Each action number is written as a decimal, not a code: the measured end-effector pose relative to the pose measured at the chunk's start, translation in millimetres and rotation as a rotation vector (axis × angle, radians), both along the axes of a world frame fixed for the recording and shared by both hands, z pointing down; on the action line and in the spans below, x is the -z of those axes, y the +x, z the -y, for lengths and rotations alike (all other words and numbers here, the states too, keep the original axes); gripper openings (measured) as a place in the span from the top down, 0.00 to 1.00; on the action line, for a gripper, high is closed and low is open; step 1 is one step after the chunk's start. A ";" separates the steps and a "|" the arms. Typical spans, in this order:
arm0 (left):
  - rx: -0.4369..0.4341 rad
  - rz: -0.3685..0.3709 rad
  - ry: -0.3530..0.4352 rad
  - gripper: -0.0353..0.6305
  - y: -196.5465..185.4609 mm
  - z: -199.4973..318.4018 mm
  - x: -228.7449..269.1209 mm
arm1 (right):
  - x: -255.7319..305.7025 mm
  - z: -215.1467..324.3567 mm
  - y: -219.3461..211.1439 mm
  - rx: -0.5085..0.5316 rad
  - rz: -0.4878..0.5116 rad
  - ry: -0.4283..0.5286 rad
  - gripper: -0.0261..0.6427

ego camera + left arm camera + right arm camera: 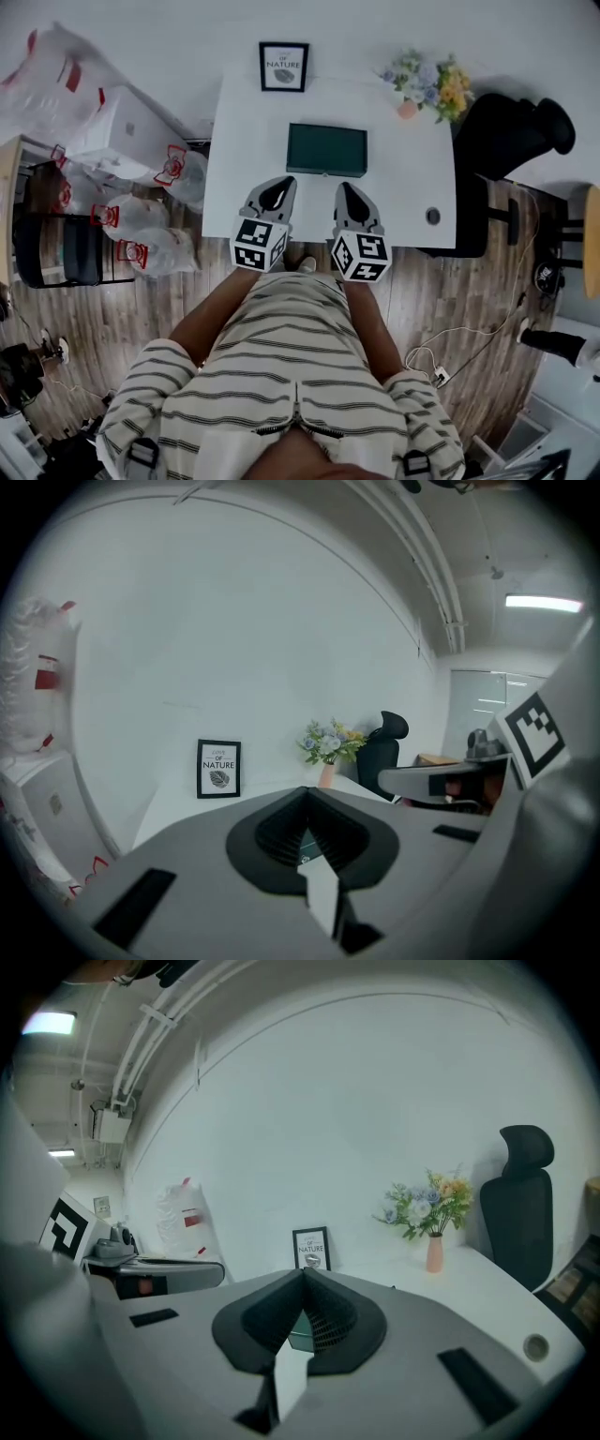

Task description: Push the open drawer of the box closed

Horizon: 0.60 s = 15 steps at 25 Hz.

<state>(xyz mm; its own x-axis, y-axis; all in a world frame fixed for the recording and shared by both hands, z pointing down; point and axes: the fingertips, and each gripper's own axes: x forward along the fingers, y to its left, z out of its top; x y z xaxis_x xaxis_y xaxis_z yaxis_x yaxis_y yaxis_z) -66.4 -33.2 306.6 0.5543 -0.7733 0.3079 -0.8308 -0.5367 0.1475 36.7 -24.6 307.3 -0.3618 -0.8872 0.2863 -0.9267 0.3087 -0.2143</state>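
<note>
Both left claw (pixel 279 184) and right claw (pixel 345 187), pressed together, overhang a white table (pixel 412 173) on wood floor (pixel 112 314).

Your head camera looks steeply down past your chest onto the table (pixel 412 187) and the floor (pixel 112 309), from well above both. The cameras on your left gripper (pixel 277 194) and right gripper (pixel 348 195) sit close behind the jaws, low at the table's near edge, and face level toward the wall (pixel 234 621). All three views share the frame (pixel 283 67) and flowers (pixel 427 86).
</note>
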 end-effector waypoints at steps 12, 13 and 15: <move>-0.006 -0.012 0.079 0.94 3.4 -8.3 20.6 | 15.9 -7.7 8.1 -0.033 0.036 0.041 0.96; -0.007 -0.013 0.083 0.94 3.5 -8.3 21.1 | 16.1 -7.6 8.7 -0.034 0.037 0.044 0.96; -0.006 -0.014 0.089 0.94 3.3 -7.6 22.0 | 16.2 -6.9 9.5 -0.035 0.038 0.047 0.96</move>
